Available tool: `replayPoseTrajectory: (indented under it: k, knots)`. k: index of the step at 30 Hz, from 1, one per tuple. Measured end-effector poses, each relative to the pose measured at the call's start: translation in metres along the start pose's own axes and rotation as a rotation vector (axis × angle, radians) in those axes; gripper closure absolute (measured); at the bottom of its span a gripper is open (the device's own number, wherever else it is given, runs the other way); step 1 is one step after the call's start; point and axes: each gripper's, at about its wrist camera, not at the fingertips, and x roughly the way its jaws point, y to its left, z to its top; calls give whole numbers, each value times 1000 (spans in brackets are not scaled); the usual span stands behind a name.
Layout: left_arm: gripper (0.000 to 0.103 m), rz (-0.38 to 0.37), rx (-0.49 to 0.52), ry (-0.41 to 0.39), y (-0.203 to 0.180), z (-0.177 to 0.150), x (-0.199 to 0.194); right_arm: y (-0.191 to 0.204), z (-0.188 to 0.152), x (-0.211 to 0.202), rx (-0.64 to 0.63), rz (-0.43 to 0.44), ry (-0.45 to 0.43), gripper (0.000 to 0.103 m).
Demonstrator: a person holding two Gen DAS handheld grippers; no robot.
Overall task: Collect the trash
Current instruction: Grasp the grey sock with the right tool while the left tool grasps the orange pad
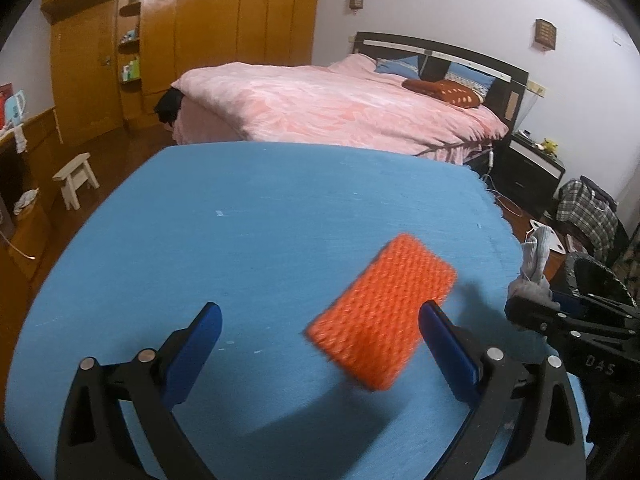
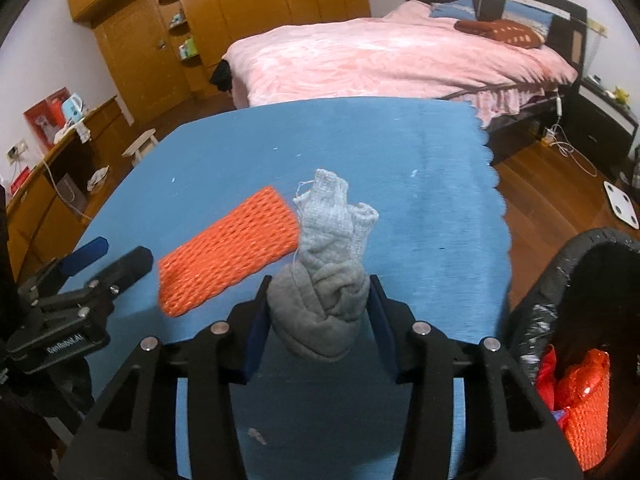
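Observation:
An orange foam net [image 1: 380, 312] lies flat on the blue table [image 1: 240, 220]. My left gripper [image 1: 320, 307] hovers over the net's near end, open, with its blue pads wide apart and nothing gripped. A rolled grey sock [image 2: 324, 264] stands up between the pads of my right gripper [image 2: 320, 280], which is shut on it just above the table. In the right wrist view the net [image 2: 228, 252] lies left of the sock, and the left gripper [image 2: 120, 252] is at its near left corner. The left wrist view shows the sock [image 1: 534, 264] at the table's right edge.
A bin lined with a black bag [image 2: 560, 280] stands off the table's right edge, holding orange foam netting [image 2: 584, 400] and red scraps. A pink bed [image 2: 400, 56] lies beyond the table. A white stool [image 1: 76, 180] and a wooden wardrobe [image 1: 200, 20] are at the far left.

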Motion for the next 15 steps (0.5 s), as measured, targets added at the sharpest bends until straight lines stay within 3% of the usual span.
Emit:
replayPoseTrajectory:
  k: [6, 15]
  knots:
    - [8, -31, 18, 39, -16, 0, 19, -10, 0, 1, 22, -9, 3, 58]
    - [26, -77, 45, 133, -26, -2, 42, -15, -2, 1, 40, -5, 11, 58]
